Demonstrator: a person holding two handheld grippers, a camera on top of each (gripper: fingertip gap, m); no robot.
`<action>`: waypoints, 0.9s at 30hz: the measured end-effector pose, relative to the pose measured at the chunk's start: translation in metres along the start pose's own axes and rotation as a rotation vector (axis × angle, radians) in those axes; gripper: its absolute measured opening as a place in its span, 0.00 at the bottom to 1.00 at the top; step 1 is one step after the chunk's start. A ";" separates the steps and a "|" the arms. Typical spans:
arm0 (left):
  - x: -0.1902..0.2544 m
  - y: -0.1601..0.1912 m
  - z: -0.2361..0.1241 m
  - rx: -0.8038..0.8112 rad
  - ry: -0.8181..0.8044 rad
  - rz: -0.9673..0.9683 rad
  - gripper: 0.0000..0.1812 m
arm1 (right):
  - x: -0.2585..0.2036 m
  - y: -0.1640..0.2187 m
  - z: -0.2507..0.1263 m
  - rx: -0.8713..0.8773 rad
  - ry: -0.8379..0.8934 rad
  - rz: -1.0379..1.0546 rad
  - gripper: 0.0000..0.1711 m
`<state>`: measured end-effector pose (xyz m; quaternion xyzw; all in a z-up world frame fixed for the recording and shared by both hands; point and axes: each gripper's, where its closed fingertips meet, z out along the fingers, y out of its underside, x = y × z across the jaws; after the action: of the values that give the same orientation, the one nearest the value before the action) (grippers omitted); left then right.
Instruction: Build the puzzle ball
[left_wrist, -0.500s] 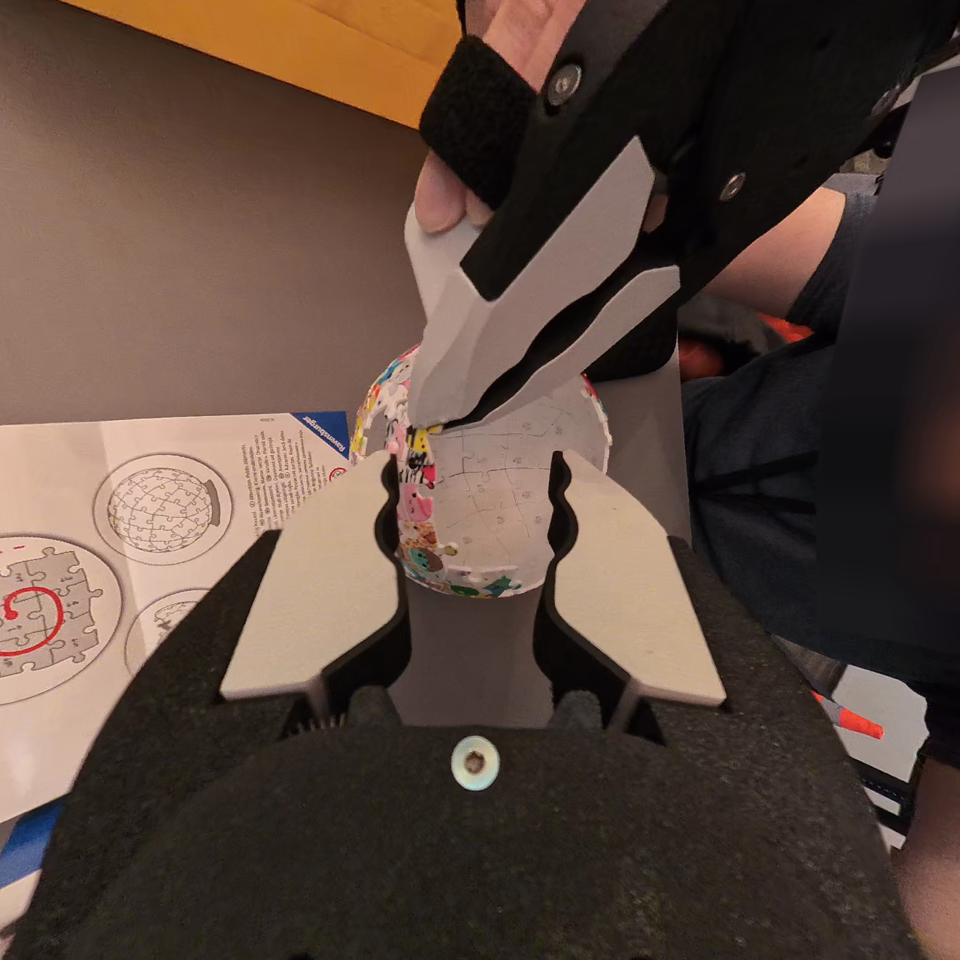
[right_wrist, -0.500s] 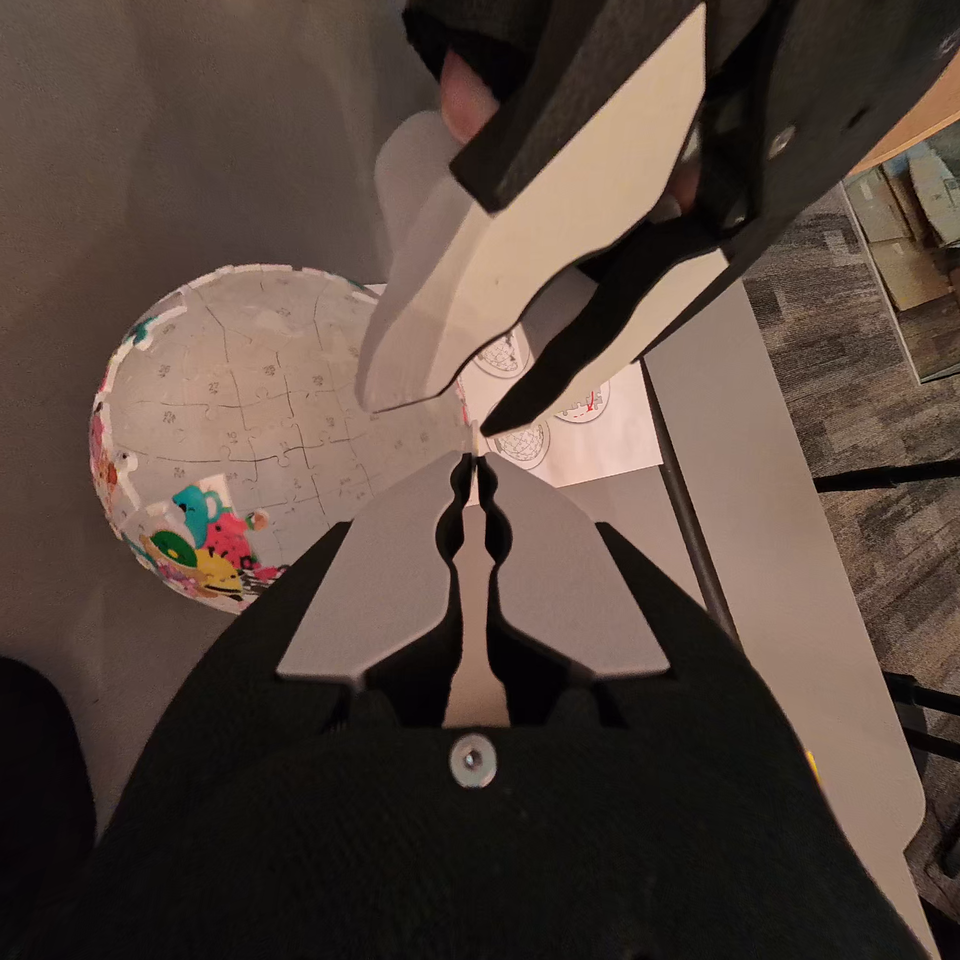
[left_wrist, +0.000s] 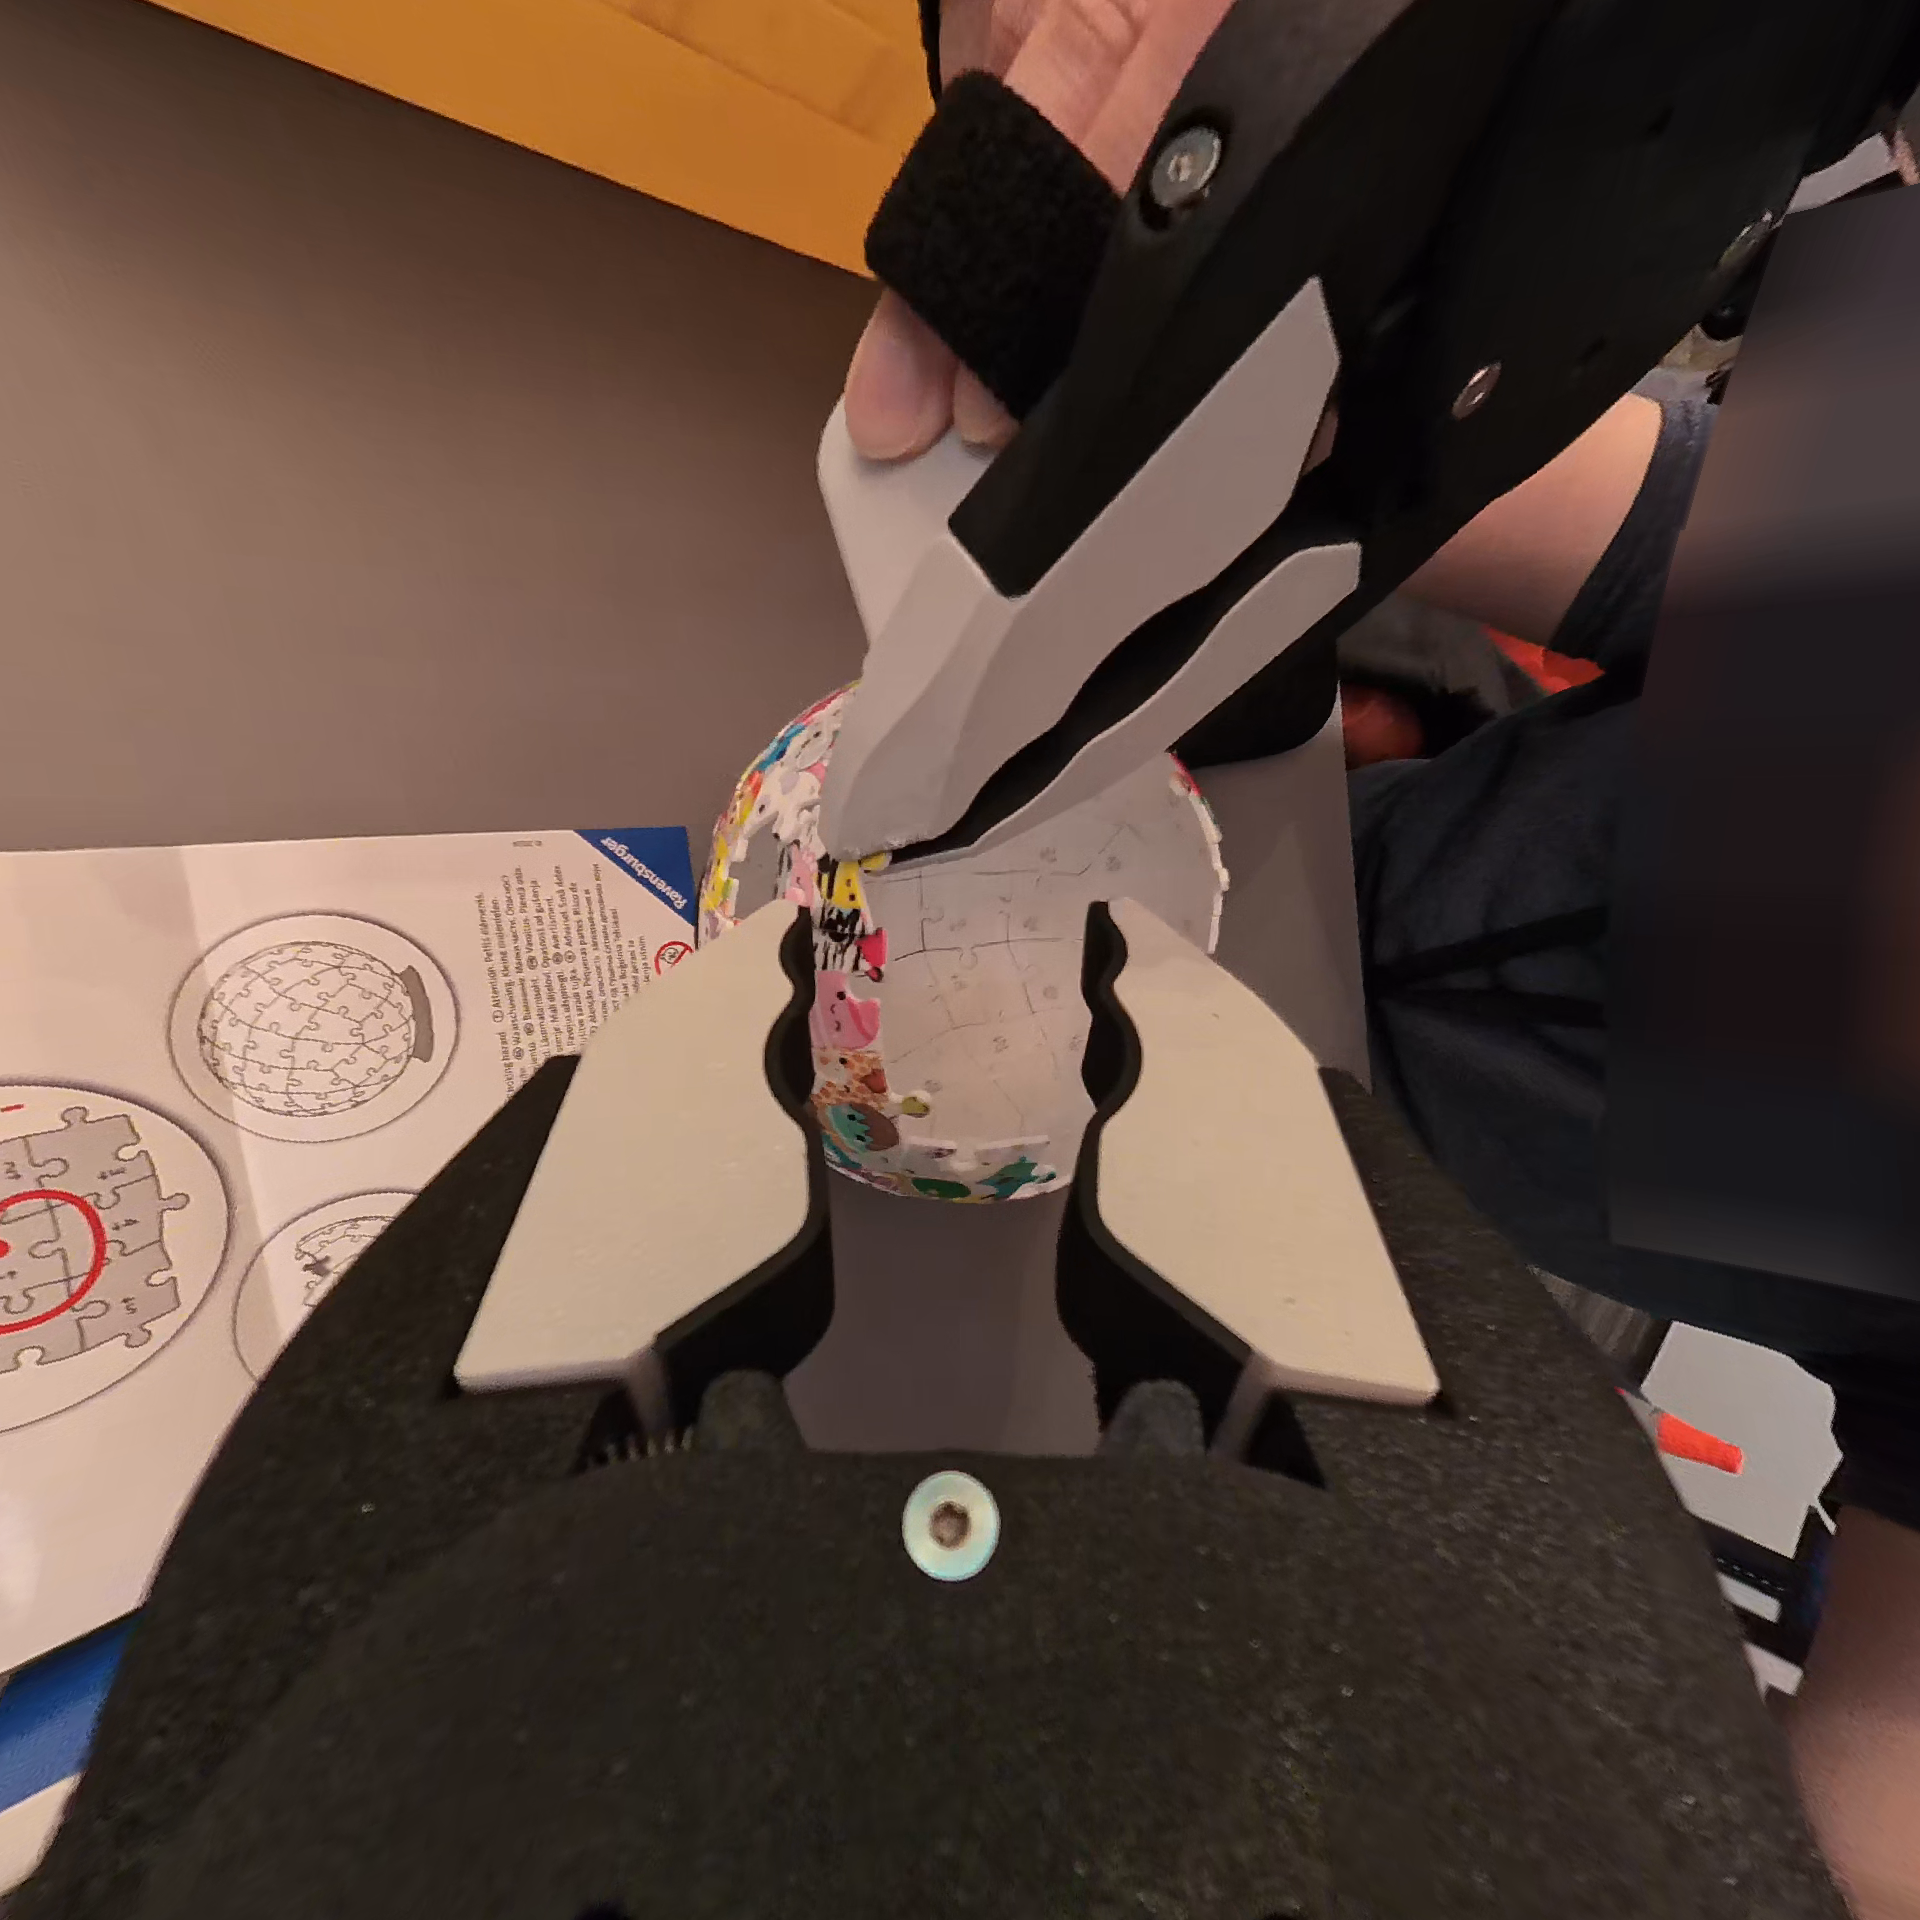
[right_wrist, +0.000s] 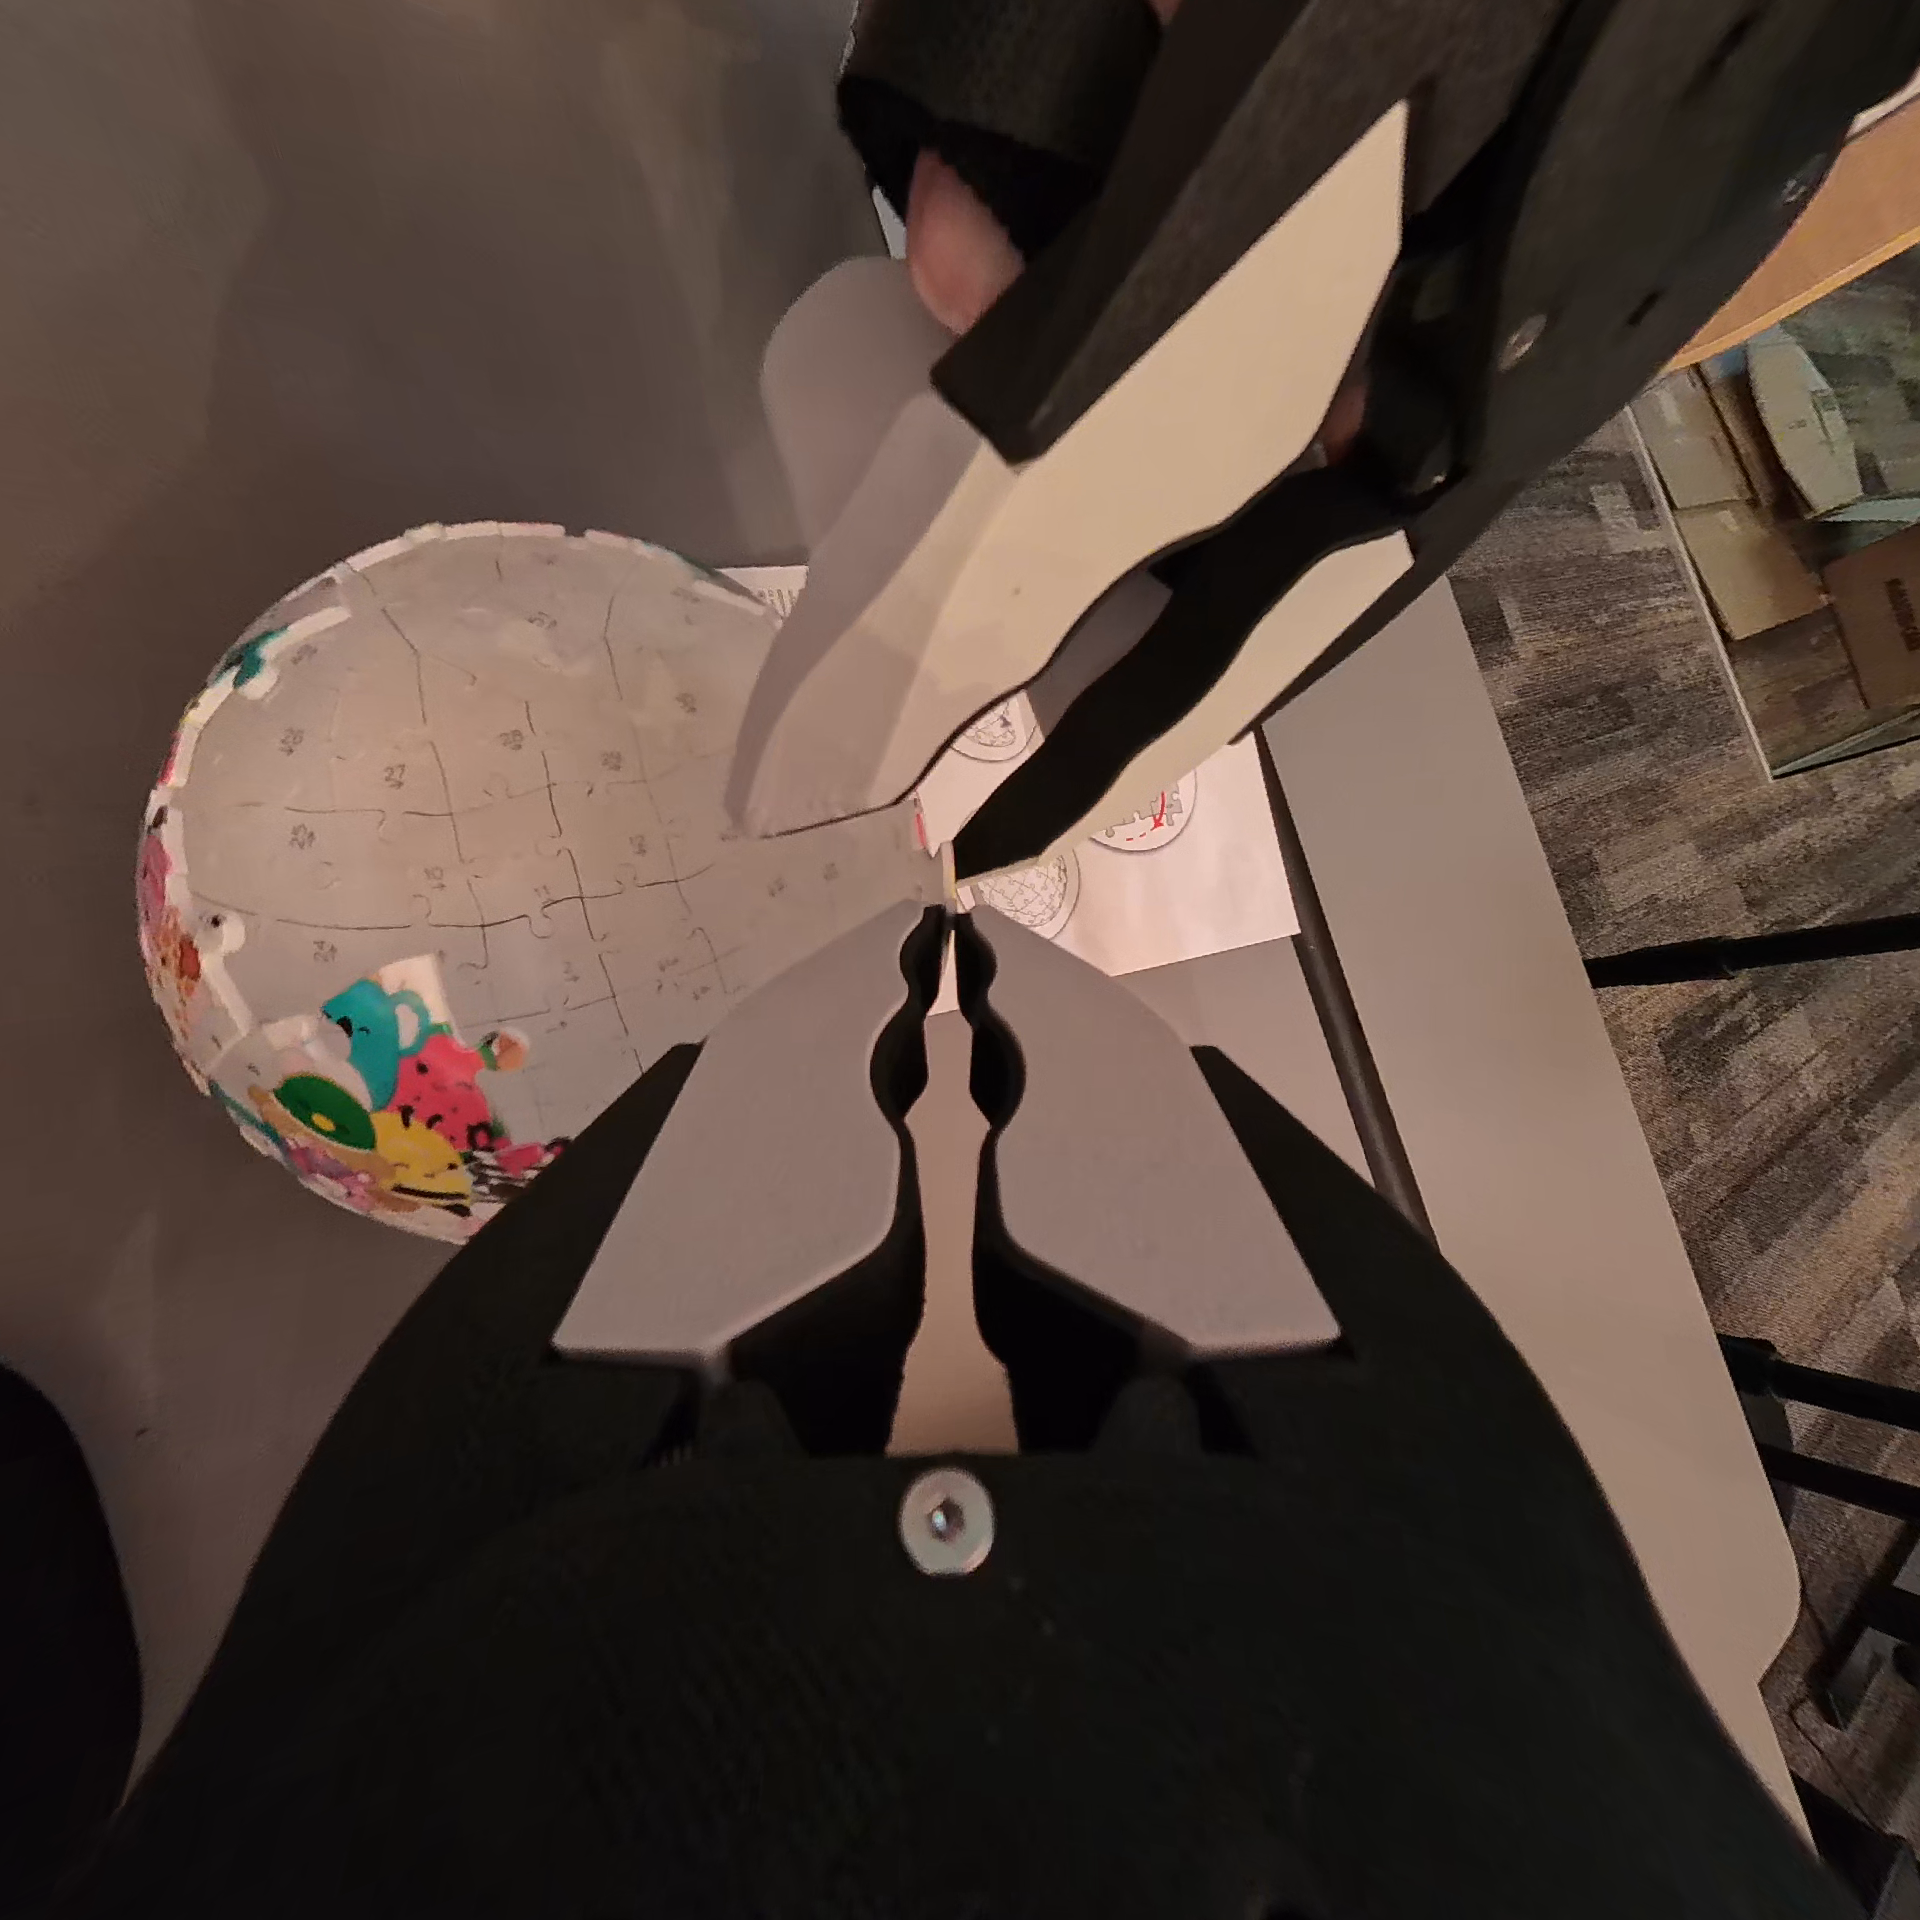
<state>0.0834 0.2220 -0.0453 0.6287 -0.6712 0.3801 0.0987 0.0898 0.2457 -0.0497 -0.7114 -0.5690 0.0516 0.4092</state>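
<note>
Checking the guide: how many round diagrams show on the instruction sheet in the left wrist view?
3 on the instruction sheet: top one, large one at the left edge, and one partly behind the left gripper; more may be hidden.

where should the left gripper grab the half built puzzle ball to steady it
Probably the rim wall of the puzzle ball, one finger inside the grey hollow, one on the printed outside, entering from the open side that faces the left gripper. It's a thin open shell; squeezing across could pop pieces. Avoid the spot the right gripper pinches.
</note>
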 end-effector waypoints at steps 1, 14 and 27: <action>0.000 0.000 0.000 -0.004 -0.003 0.005 0.27 | 0.000 0.000 0.000 -0.001 0.000 0.002 0.02; 0.000 0.001 -0.001 0.006 -0.014 0.015 0.27 | 0.000 -0.001 0.001 0.016 -0.034 0.031 0.02; -0.004 0.000 0.001 -0.041 -0.078 0.067 0.24 | 0.000 0.000 0.002 0.029 -0.053 0.067 0.02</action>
<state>0.0850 0.2240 -0.0484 0.6181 -0.7028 0.3446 0.0728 0.0889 0.2467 -0.0516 -0.7224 -0.5547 0.0922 0.4024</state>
